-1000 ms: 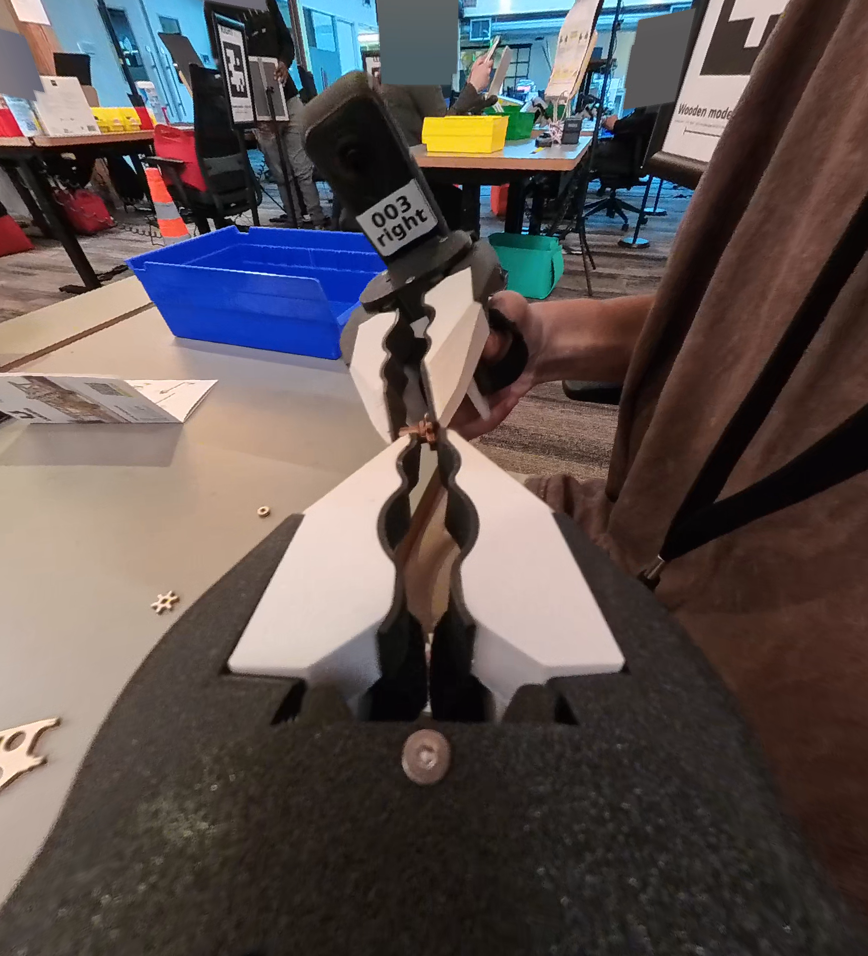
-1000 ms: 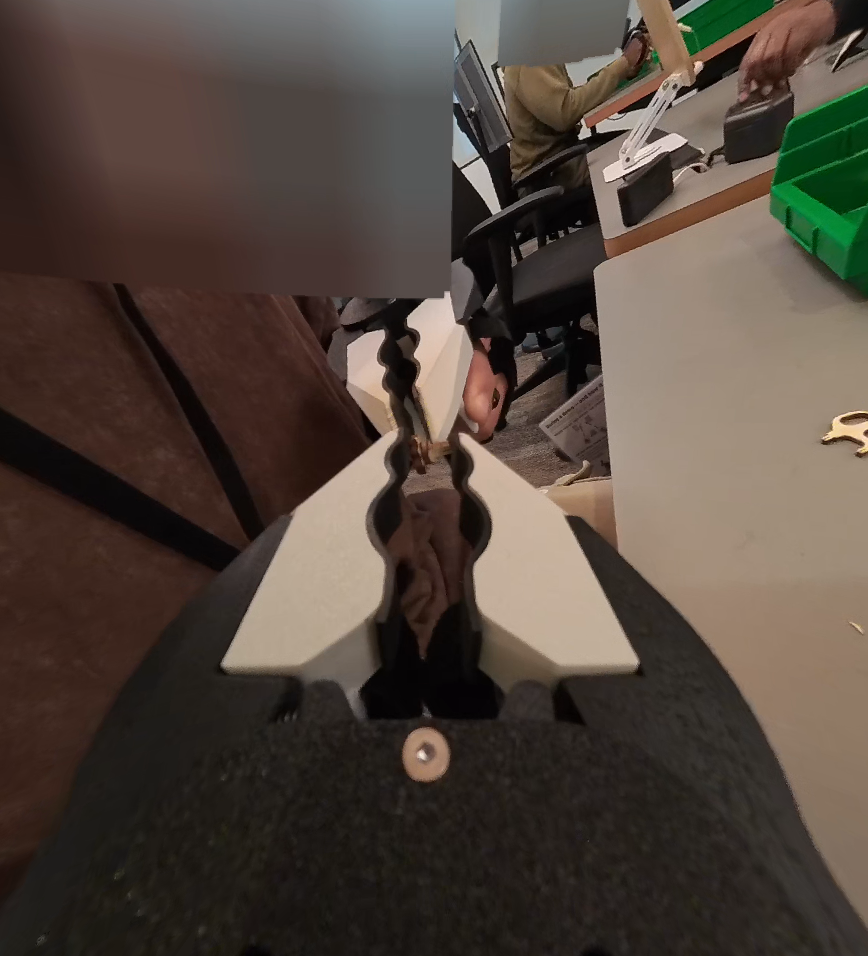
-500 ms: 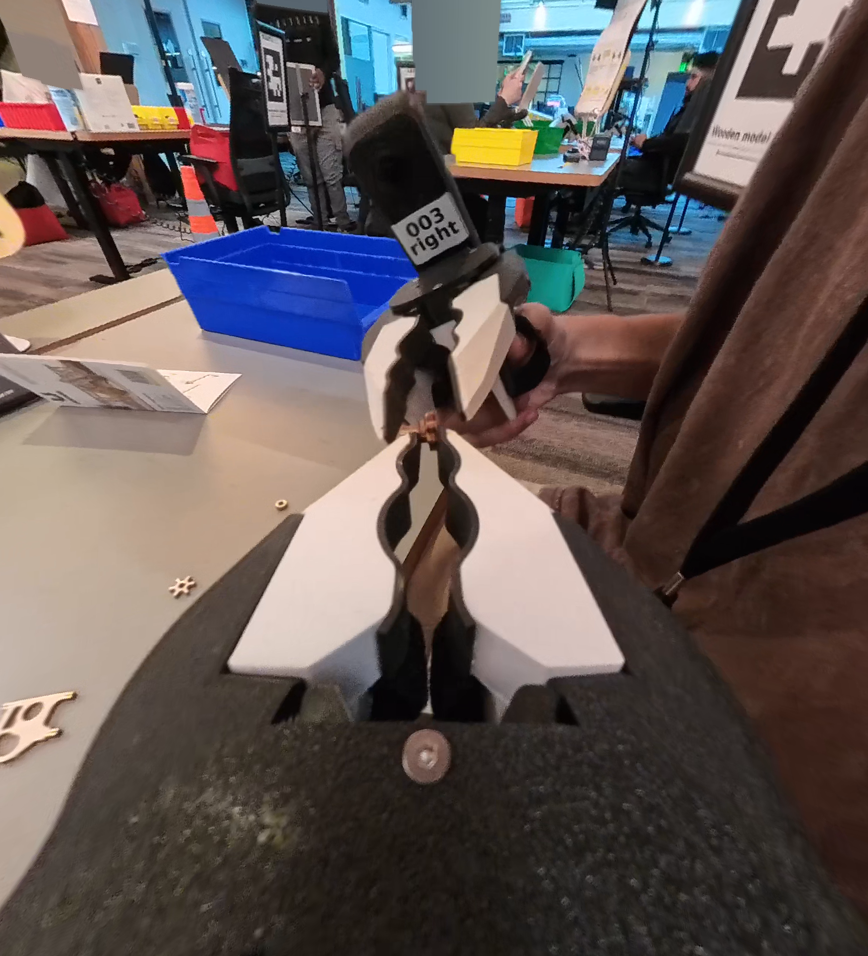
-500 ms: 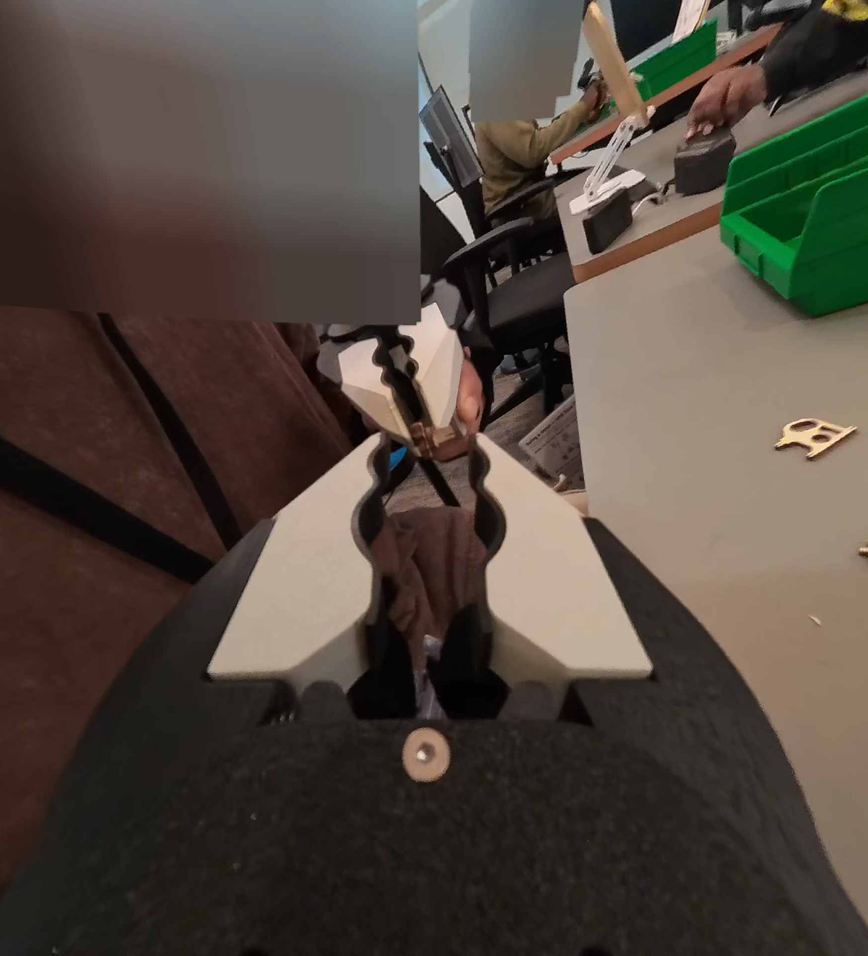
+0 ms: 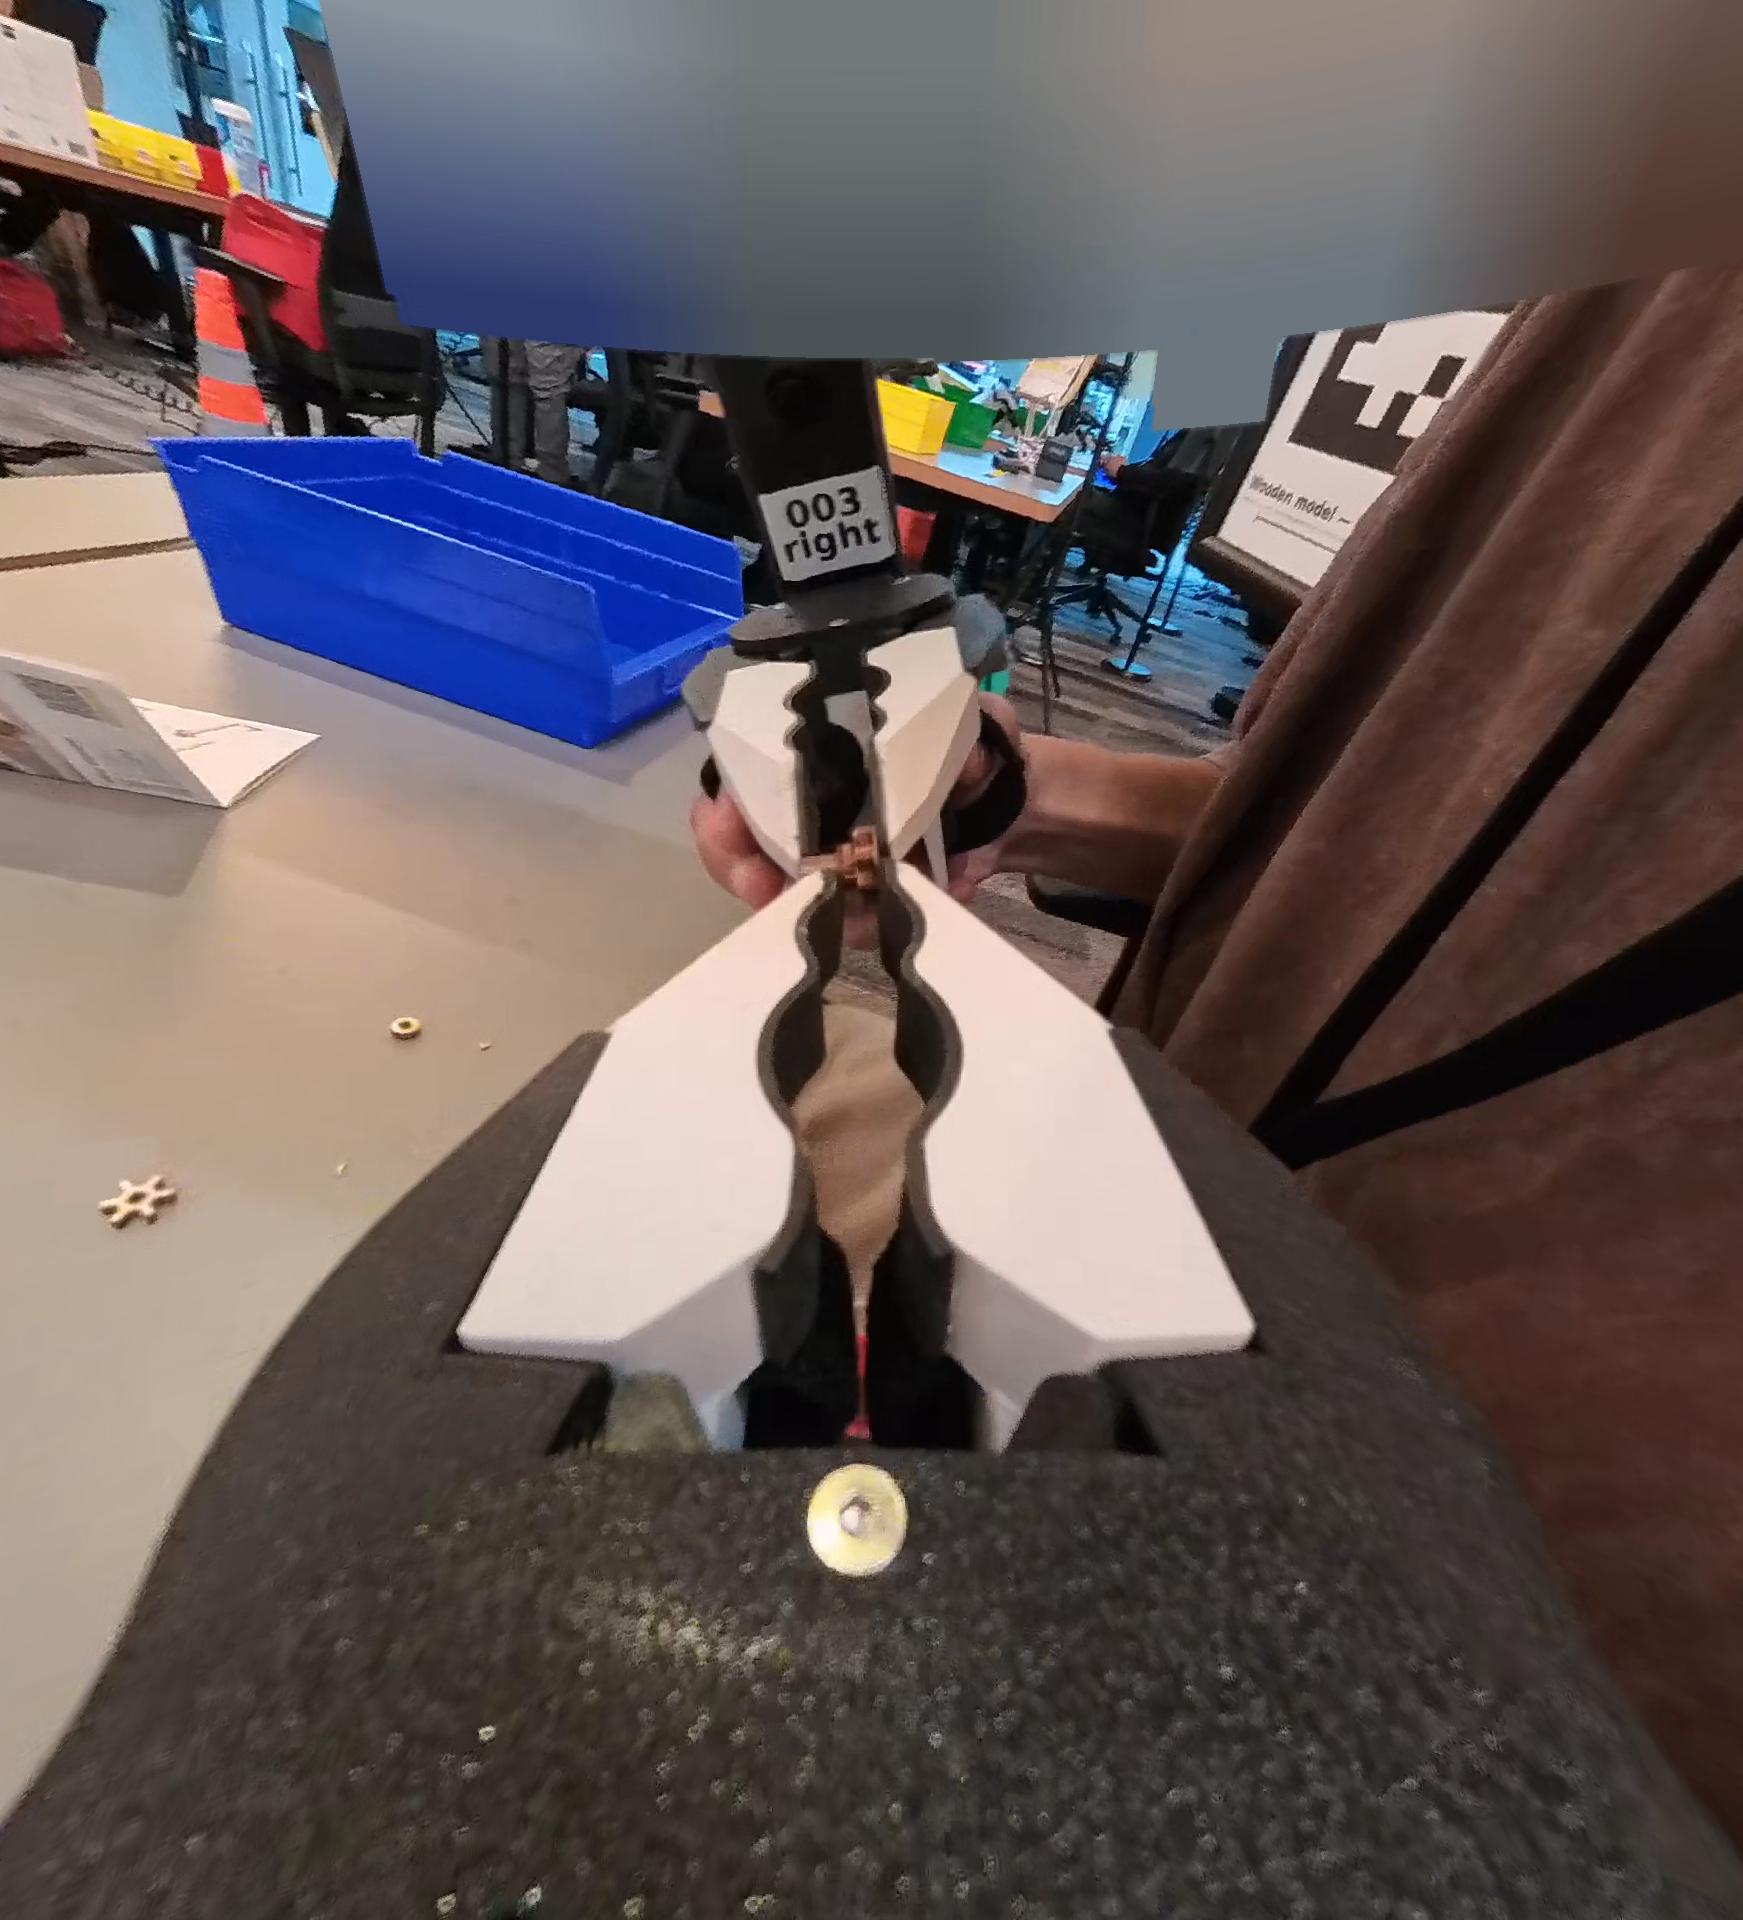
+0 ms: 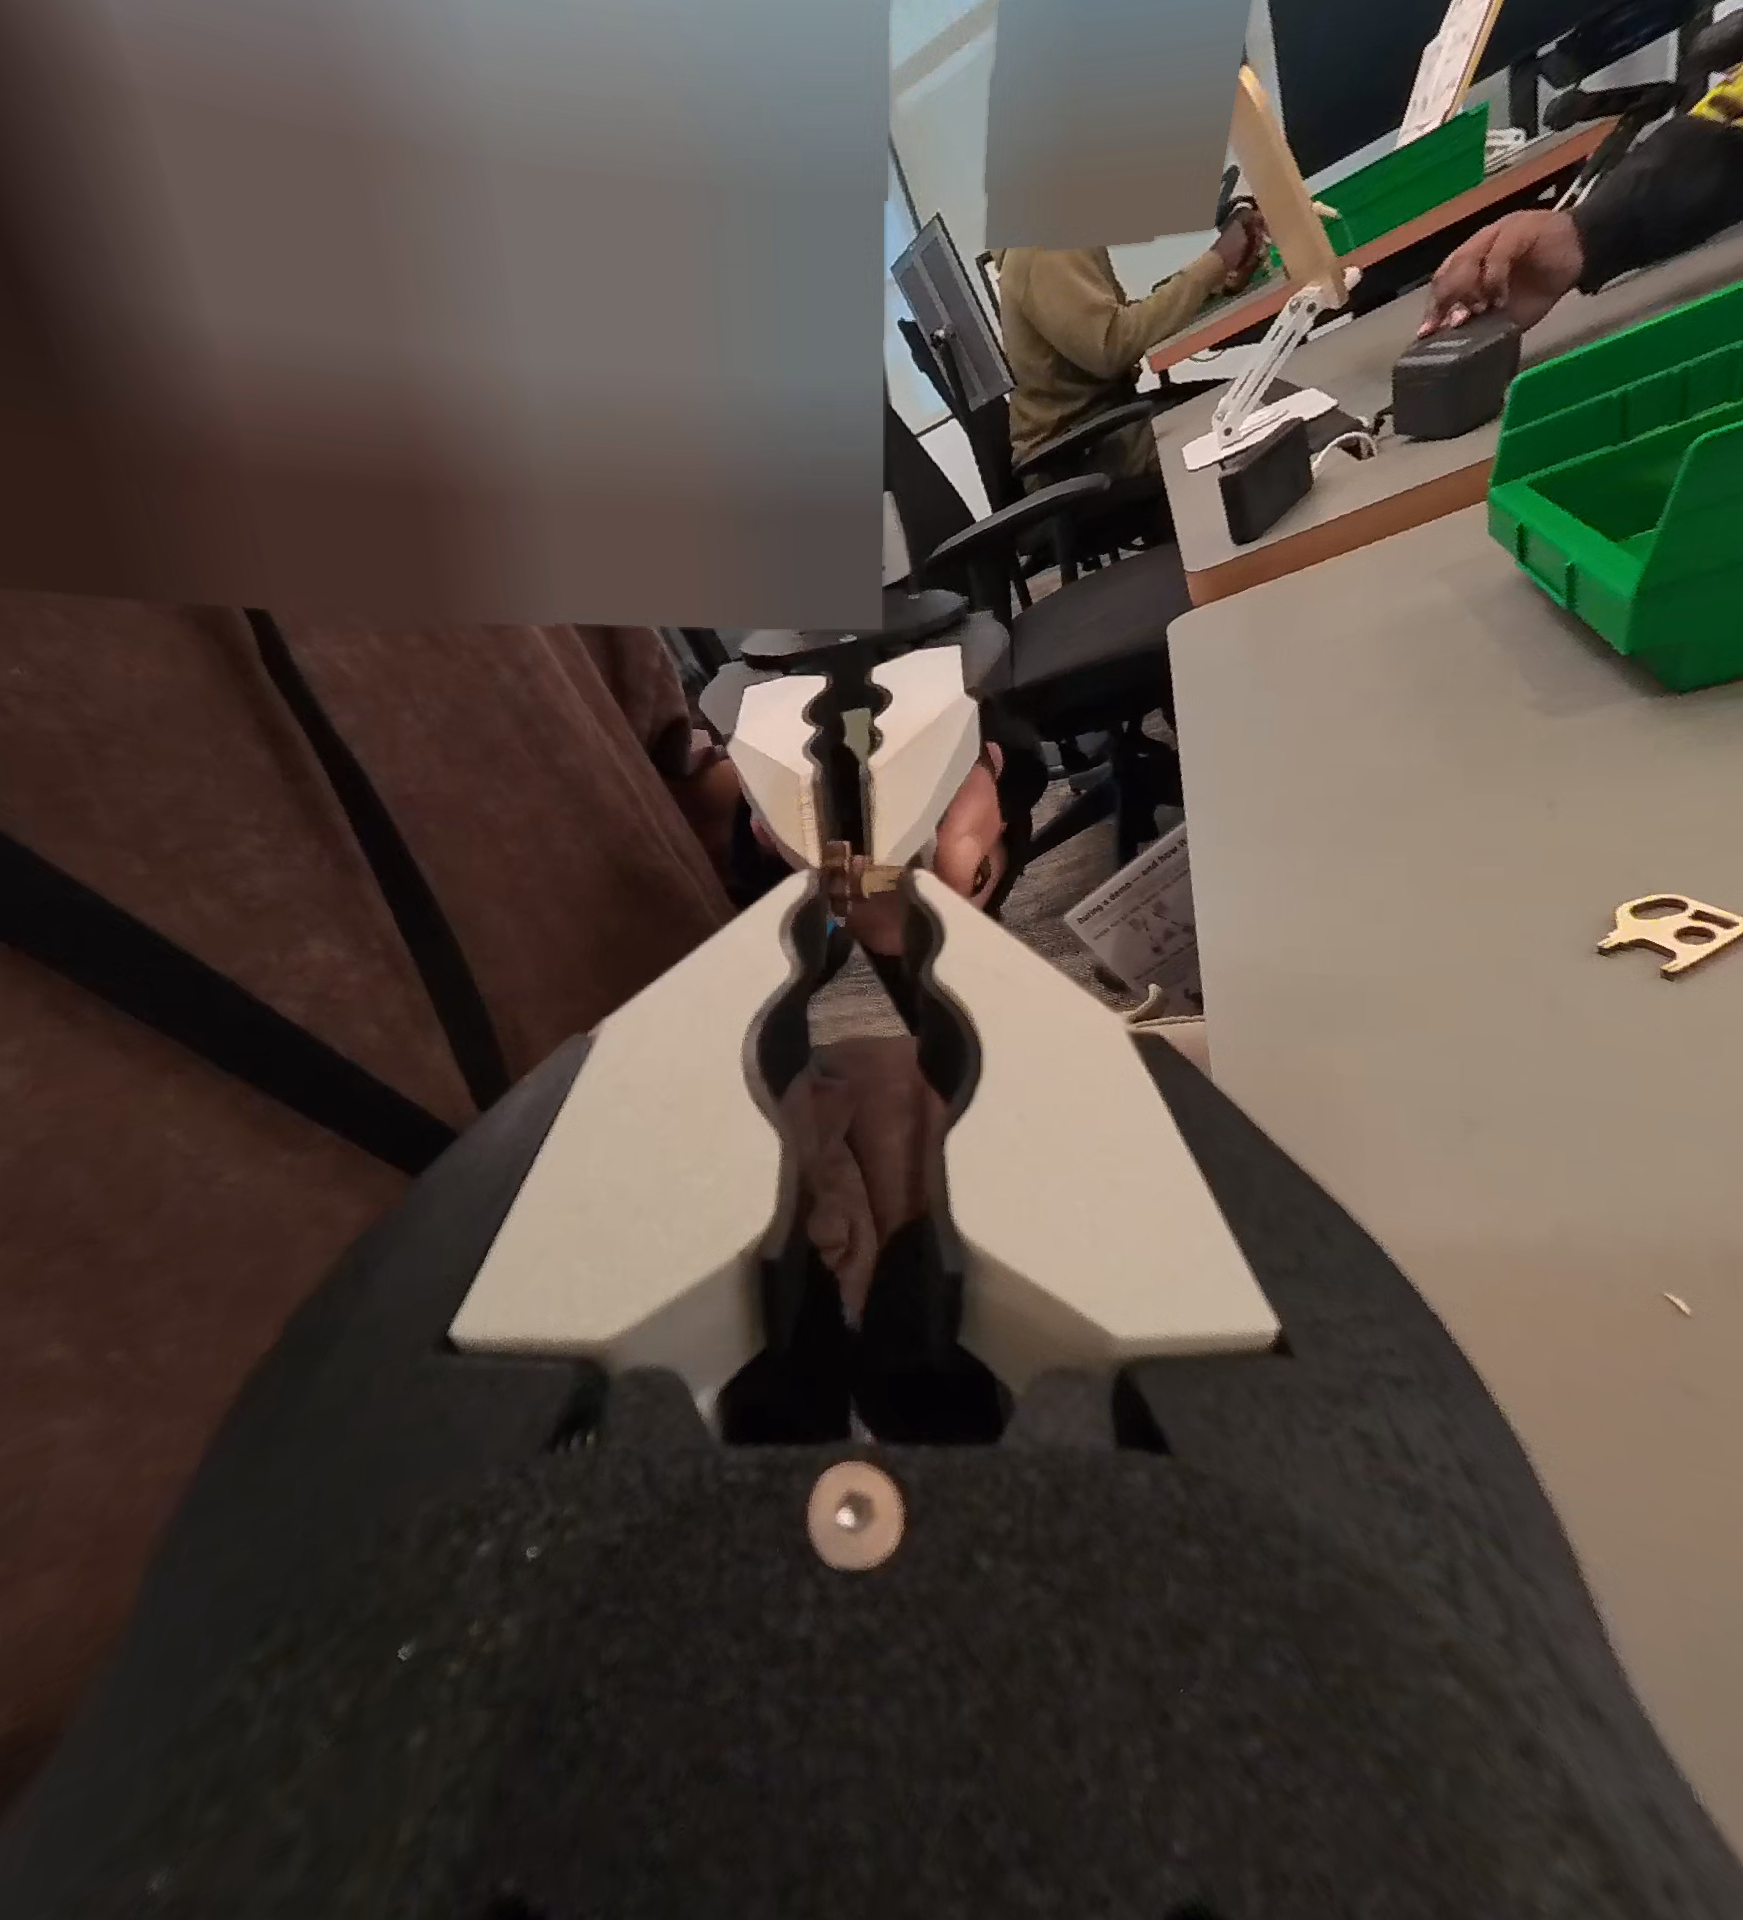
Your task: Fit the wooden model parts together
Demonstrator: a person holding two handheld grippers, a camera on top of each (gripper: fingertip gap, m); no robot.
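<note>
My left gripper (image 5: 856, 899) and right gripper (image 5: 851, 868) meet tip to tip in the air, off the table's edge in front of a person in brown. A small notched wooden part (image 5: 856, 862) sits right where the tips meet, and both pairs of jaws stand narrow around it. In the right wrist view the right gripper (image 6: 859, 896) faces the left gripper (image 6: 846, 852). The left one also clamps a thin flat wooden piece (image 6: 854, 732), seen edge-on. The small part (image 6: 851, 871) touches that piece's end.
On the grey table (image 5: 223, 935) lie a cross-shaped wooden part (image 5: 136, 1202), a small ring (image 5: 407, 1029) and a leaflet (image 5: 88, 727), with a blue bin (image 5: 451, 582) behind. The right wrist view shows a flat holed part (image 6: 1677, 930) and a green bin (image 6: 1677, 520). Left and right tips are no more than a few centimetres apart.
The right jaws stood wider half a second ago and have narrowed again. Both grippers have swung a little but stay tip to tip, with the small part between them.
</note>
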